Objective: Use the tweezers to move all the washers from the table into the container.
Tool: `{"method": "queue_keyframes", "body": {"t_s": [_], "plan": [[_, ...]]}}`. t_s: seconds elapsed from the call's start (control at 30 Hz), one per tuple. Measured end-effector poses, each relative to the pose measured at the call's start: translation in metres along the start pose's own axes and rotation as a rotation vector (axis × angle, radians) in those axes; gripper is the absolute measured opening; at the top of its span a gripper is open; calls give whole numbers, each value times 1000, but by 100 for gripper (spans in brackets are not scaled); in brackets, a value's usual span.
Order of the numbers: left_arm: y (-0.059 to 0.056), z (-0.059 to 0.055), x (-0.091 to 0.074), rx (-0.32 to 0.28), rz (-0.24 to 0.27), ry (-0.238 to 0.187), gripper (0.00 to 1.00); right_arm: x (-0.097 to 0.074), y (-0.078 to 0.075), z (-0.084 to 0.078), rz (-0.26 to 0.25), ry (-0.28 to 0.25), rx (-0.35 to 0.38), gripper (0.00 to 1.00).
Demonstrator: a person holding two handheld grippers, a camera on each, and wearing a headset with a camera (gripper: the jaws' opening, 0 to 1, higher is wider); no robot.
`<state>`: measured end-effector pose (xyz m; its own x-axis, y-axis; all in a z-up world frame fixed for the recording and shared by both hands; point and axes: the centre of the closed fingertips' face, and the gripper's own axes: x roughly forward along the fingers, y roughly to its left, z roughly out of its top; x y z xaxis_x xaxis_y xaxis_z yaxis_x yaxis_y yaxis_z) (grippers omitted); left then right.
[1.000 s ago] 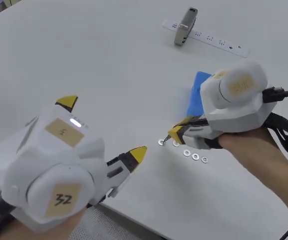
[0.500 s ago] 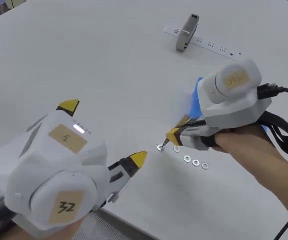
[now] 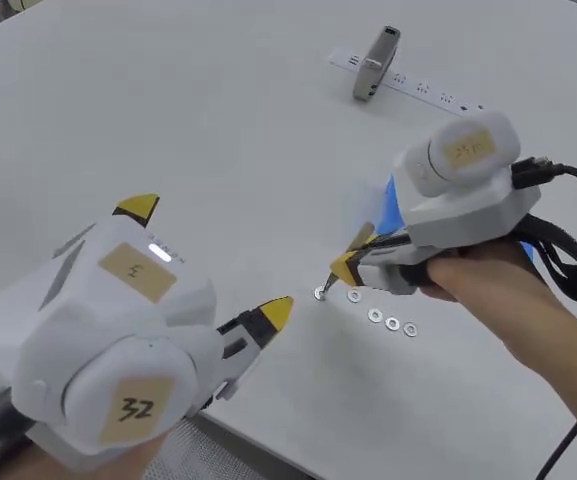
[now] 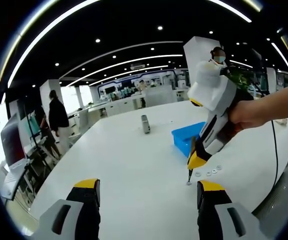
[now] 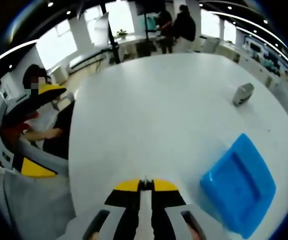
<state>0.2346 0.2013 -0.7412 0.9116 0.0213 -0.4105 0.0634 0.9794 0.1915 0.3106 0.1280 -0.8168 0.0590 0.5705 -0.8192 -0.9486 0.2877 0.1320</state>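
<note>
The person is holding the right gripper (image 3: 352, 258) low over the white table (image 3: 188, 110). Its yellow-tipped jaws are pressing together on the tweezers (image 5: 144, 205), which are showing as a thin pale strip between them in the right gripper view. The tweezers are slanting down and to the left, and their tip is meeting the table right at the end washer (image 3: 320, 293) of a short row; whether the tip is actually pinching that washer I cannot tell. The other washers (image 3: 375, 316) are lying flat on the table in a loose line running off to the right, partly under the hand (image 3: 478, 282) that is gripping the tool. The blue container (image 5: 238, 186) is sitting open side up on the table just behind the right gripper, on the far side of the row. The left gripper (image 3: 206, 260) is hovering nearer the table's front edge, apart from the washers, with its two jaws spread wide. Farther back, a small grey device (image 3: 373, 62) is standing beside a white power strip (image 3: 423, 90), well away from the work.
</note>
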Motion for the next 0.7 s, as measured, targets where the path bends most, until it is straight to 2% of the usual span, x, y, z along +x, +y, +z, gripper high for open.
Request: {"method": "queue_keyframes", "body": {"t_s": [0.3, 0.4, 0.7], "plan": [[2, -2, 1, 10, -1, 9, 82, -2, 3, 1, -8, 9, -10, 4], [3, -3, 1, 9, 2, 12, 82, -1, 3, -2, 4, 18, -4, 4], [4, -4, 1, 11, 3, 13, 81, 1, 2, 0, -2, 8, -4, 4]]}}
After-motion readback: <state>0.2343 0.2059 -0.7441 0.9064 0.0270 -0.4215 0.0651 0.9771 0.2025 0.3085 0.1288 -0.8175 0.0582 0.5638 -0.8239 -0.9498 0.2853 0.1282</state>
